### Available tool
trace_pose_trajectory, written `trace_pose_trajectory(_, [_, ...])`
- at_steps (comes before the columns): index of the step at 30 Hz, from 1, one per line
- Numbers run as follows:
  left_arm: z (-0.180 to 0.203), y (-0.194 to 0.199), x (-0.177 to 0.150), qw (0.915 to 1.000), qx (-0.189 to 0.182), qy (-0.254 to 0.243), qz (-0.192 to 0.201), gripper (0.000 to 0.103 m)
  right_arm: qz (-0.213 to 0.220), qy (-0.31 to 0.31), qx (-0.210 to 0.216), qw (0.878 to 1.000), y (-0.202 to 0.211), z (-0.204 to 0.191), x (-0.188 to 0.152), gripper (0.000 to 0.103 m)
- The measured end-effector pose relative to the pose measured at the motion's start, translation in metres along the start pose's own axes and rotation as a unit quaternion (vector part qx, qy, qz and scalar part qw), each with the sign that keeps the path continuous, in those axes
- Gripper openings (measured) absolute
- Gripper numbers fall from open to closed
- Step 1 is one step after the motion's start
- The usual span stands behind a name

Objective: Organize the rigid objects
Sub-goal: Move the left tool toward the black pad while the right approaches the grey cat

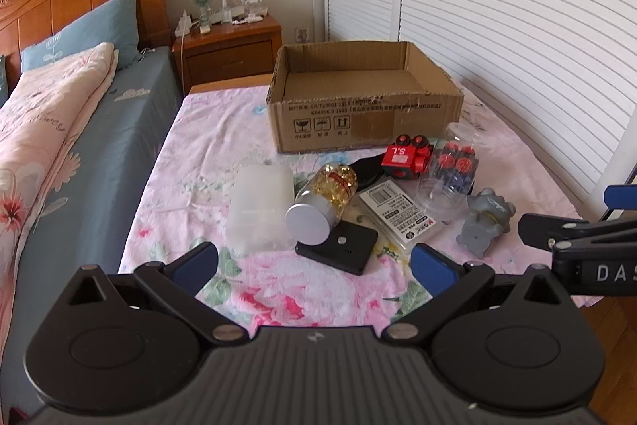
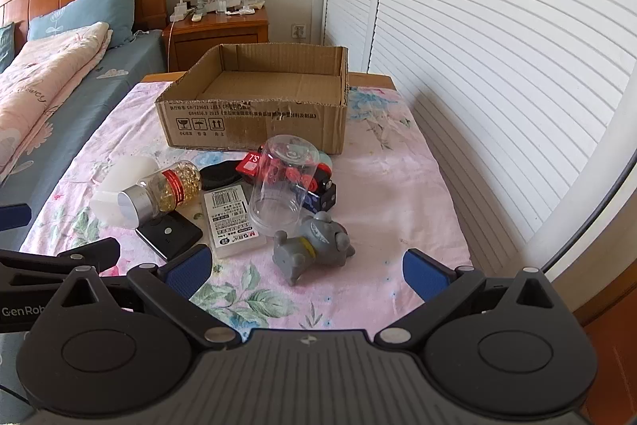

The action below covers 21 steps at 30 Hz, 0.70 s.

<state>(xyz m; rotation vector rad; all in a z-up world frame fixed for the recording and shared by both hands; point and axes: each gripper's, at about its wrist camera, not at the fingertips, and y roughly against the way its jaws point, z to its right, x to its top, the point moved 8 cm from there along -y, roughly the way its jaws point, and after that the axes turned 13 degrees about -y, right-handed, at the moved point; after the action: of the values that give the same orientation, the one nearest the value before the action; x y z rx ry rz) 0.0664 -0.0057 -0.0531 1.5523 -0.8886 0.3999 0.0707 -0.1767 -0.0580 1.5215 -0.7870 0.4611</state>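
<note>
Bedspread: toy btwn spread fingers

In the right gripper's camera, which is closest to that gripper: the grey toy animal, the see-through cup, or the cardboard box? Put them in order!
1. Grey toy animal: lying on the flowered cloth just ahead of the right gripper, between its open fingers.
2. See-through cup: behind the toy, in the middle of the pile.
3. Cardboard box: farthest, at the back of the table.
</note>
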Motion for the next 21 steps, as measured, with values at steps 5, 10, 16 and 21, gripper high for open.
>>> trace_pose_trajectory(5, [-0.001, -0.004, 0.001, 0.9999, -0.011, -0.008, 0.002, 0.102, 0.002, 0.012, 0.002, 1.0, -0.002, -0.003, 0.002, 0.103])
trace_pose_trajectory(10, [0.0, -0.008, 0.003, 0.9997, -0.014, -0.018, 0.012, 0.102, 0.005, 0.016, 0.003, 1.0, -0.005, -0.004, 0.004, 0.103])
trace_pose_trajectory(16, [0.003, -0.014, 0.0, 0.9975, -0.058, -0.03, 0.029, 0.102, 0.015, 0.027, 0.022, 0.999, -0.009, -0.003, 0.008, 0.103])
trace_pose_trajectory(21, [0.001, -0.021, -0.009, 0.9916, -0.115, -0.023, 0.054, 0.102, 0.012, 0.041, 0.053, 0.998, -0.022, 0.002, 0.005, 0.103])
